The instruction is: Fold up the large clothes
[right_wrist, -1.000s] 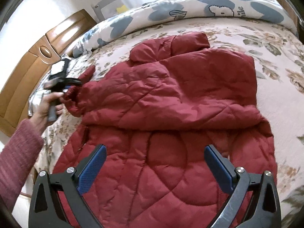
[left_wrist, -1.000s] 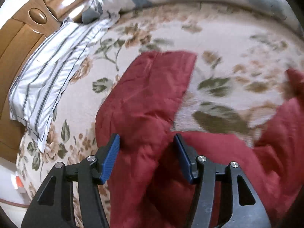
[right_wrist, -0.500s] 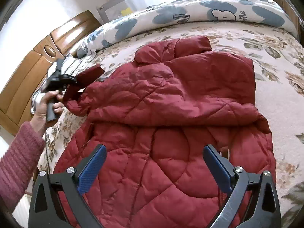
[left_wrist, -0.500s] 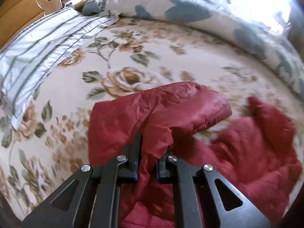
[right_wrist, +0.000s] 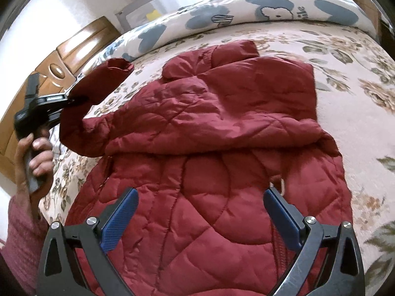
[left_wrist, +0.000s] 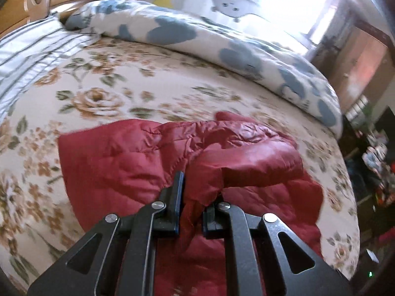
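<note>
— Where is the red quilted jacket (right_wrist: 209, 162) found?

— It is spread across the flower-patterned bed cover (right_wrist: 355, 113), its collar turned toward the blue-and-white duvet (right_wrist: 271, 7) that is bunched along the far side of the bed. One sleeve (right_wrist: 98, 83) is lifted clear of the bed at the left edge of the right wrist view, while the body of the jacket is left lying flat.

— By what is the sleeve held?

— It is clamped in the left tongs (left_wrist: 192, 197). In the left wrist view, red fabric is seen pinched between the closed fingers, and the cuff is draped forward over them. The left hand (right_wrist: 32, 153) is wrapped around the handle, and a knitted pink sleeve (right_wrist: 17, 241) is visible below it.

— And the right tongs (right_wrist: 200, 214)?

— They are held wide apart above the lower part of the jacket; nothing is gripped between the blue pads (right_wrist: 121, 219).

— What else is seen?

— A striped pillow (left_wrist: 27, 56) is laid beside a wooden headboard (right_wrist: 74, 51).
</note>
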### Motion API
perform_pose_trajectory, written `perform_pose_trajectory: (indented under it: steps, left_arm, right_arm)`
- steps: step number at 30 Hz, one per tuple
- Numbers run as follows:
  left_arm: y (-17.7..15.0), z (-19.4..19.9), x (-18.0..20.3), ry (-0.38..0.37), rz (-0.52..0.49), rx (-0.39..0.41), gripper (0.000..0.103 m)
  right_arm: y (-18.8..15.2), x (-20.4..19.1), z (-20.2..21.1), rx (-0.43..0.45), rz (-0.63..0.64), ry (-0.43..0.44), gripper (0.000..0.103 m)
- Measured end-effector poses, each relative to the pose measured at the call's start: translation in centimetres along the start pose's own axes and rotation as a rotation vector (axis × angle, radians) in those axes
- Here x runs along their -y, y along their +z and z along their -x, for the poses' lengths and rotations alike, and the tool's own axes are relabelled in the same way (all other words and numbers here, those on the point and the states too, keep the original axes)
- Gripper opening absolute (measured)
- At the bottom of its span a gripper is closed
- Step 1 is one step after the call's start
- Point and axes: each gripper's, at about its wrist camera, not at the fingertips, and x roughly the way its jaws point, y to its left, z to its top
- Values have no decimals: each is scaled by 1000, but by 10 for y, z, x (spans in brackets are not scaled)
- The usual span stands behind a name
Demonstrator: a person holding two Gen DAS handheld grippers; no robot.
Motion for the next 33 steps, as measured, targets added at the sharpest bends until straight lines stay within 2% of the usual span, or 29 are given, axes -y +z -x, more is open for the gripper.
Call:
perform_pose_trajectory:
  steps: [10,17,23,30,33]
  left_arm:
    - [-40,-13,82,-135,-109,-49,9]
    - [-61,-35,116,-160,-142,-84,9]
    - [-73,-49,125,-174,-134,-102,9]
    - [-89,-58,137,-194,-176,-106,9]
    - [-92,-60,138,-191,-190,-105,9]
  right_arm:
    - [0,27,17,31,-88,10,101]
    - [5,48,31,65,-143,23,101]
    - [12,61,35,80,-183,54,101]
    - [35,76,23,94,-261,169,102]
    - [53,88,8,91,-316,258,102]
